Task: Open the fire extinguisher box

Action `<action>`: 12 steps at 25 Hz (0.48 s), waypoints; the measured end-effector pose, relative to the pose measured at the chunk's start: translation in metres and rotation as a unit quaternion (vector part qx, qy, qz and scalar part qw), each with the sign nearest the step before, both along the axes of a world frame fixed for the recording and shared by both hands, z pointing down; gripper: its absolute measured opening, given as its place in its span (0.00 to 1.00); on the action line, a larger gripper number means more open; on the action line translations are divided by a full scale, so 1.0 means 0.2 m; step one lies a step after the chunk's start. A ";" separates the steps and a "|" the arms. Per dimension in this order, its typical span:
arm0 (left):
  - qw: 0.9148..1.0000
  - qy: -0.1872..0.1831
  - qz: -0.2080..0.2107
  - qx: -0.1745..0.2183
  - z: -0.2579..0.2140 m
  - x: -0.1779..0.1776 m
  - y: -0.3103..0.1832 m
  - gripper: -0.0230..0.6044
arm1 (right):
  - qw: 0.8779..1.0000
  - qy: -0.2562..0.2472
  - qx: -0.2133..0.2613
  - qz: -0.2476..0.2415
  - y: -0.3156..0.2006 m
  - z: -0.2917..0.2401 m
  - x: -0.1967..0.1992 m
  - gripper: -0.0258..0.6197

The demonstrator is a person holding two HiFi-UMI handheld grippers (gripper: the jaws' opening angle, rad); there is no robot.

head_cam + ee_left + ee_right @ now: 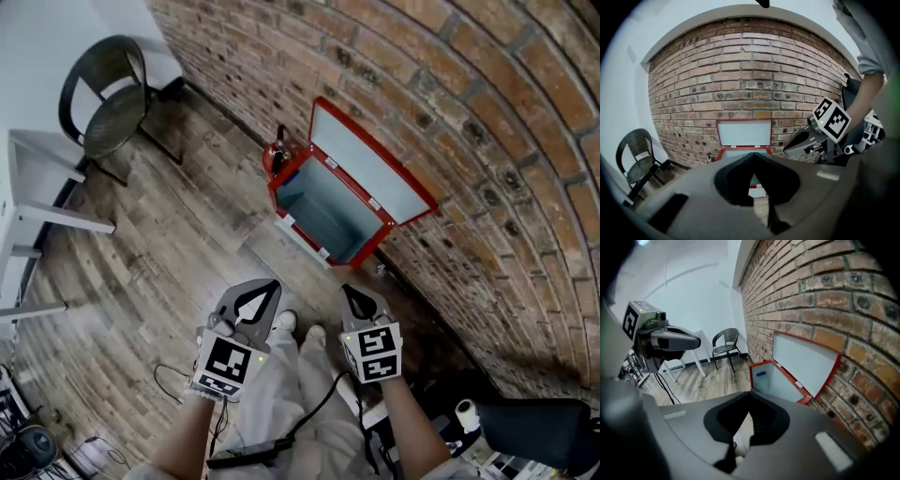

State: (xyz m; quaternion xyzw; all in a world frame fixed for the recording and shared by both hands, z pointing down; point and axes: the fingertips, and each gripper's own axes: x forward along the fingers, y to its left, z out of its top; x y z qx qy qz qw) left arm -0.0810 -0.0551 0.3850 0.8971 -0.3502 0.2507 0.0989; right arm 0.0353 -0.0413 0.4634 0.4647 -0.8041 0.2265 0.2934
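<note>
Red fire extinguisher box [328, 206] stands on the floor [187, 234] against the brick wall [450, 94], lid [370, 159] leaning open, so left gripper [265, 292] and right gripper [352, 295] hover well clear, fingers together, empty, the task apparently done.

No legible text or numbers anywhere.

Brick wall [450, 94] fills head view from 12 to 4 o'clock, meeting floor along a diagonal line. Wood-plank floor [169, 244] spreads across centre toward 8 o'clock. Black chair with arms [108, 98] at 10 o'clock, upright, near wall base. White table [66, 218] at 9 o'clock, just beside chair. White wall [37, 37] at 11 o'clock. Thin black cable [167, 368] loops on floor at 7 o'clock.
</note>
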 end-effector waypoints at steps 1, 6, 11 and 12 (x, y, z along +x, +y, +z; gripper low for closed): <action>1.000 0.000 -0.001 0.005 -0.06 0.00 0.00 0.04 | 1.000 -0.001 0.007 0.000 0.00 -0.06 0.00 0.06; 0.999 0.008 0.003 0.032 -0.30 0.03 0.01 0.04 | 0.999 -0.005 0.051 0.010 -0.03 -0.36 0.04 0.06; 0.998 -0.006 0.019 0.053 -0.49 0.04 0.03 0.04 | 0.995 -0.011 0.096 0.027 -0.06 -0.64 0.10 0.06; 0.998 -0.006 0.019 0.058 -0.52 0.03 0.03 0.04 | 0.994 -0.011 0.105 0.029 -0.06 -0.69 0.11 0.06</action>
